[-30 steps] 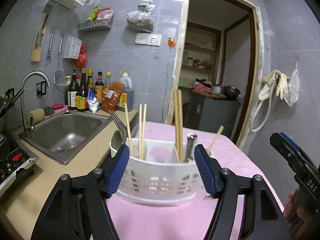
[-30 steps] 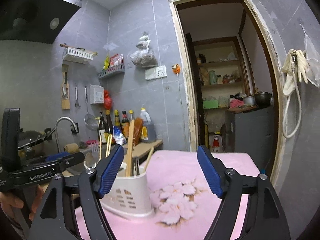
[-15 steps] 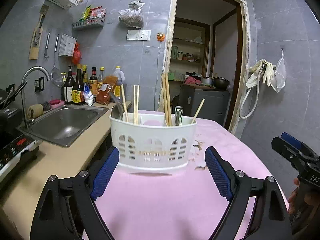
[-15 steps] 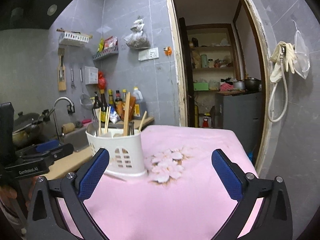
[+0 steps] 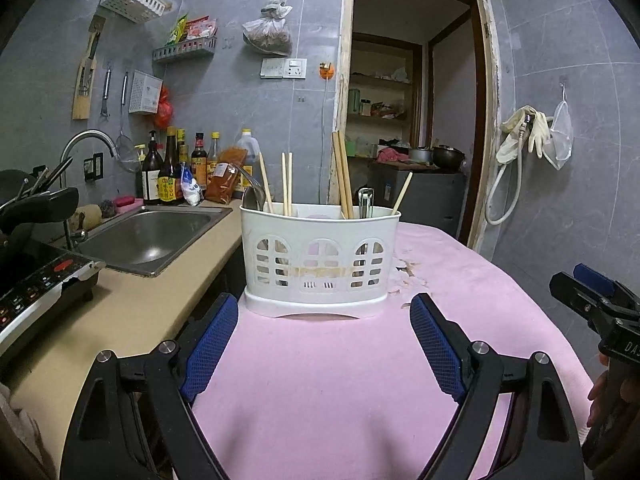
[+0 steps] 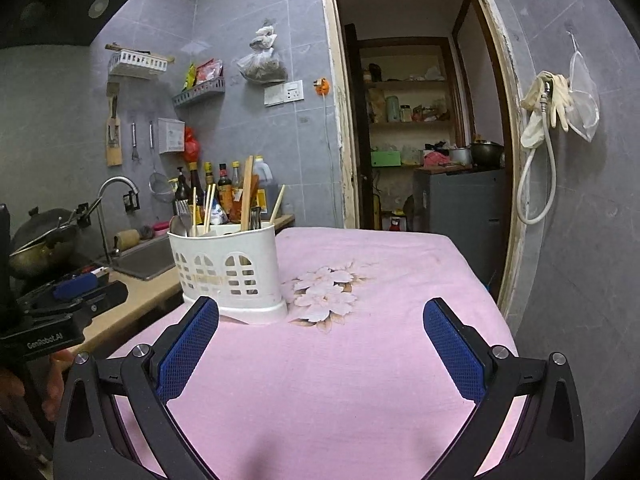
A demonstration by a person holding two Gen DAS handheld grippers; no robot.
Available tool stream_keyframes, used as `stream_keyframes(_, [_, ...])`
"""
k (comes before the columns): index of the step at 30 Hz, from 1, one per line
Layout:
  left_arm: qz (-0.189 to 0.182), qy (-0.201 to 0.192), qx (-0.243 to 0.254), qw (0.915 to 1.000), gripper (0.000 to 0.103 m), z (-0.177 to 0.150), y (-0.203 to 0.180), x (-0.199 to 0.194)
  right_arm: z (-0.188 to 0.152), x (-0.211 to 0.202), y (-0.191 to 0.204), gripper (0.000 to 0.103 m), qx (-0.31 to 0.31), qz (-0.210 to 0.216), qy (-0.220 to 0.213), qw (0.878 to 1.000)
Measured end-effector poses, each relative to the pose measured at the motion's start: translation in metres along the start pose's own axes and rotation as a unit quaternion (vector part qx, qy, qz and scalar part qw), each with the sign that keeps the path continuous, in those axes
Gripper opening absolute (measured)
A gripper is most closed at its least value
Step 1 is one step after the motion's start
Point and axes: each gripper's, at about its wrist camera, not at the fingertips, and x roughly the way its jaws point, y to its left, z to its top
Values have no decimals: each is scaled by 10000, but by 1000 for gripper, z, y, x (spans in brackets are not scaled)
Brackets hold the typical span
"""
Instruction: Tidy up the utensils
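Observation:
A white slotted utensil holder (image 5: 320,260) stands upright on the pink cloth-covered table (image 5: 320,380). It holds several wooden chopsticks (image 5: 343,176), a metal spoon (image 5: 252,196) and a metal utensil handle (image 5: 366,202). My left gripper (image 5: 323,304) is open just short of the holder, its blue pads (image 5: 208,344) apart from it with nothing between them. In the right wrist view the holder (image 6: 228,272) stands ahead to the left. My right gripper (image 6: 320,306) is wide open over the bare cloth and holds nothing. Each gripper shows at the edge of the other's view.
A beige counter (image 5: 120,312) with a steel sink (image 5: 148,236), a tap and sauce bottles (image 5: 168,176) runs along the left. An induction cooker (image 5: 36,284) and a wok (image 6: 36,240) sit nearer. An open doorway (image 5: 412,120) lies behind, and a hose and gloves (image 6: 548,100) hang on the right wall.
The left gripper's pads flanked the holder's sides a second ago; they have opened and drawn back, and the holder stands free. The right gripper has also opened wider and pulled back.

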Motion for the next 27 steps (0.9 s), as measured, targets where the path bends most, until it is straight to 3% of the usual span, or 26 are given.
stream_keyframes(27, [32,113,-89,9999,84,-3,9,9,-3,7,2,103,7,71,96,9999])
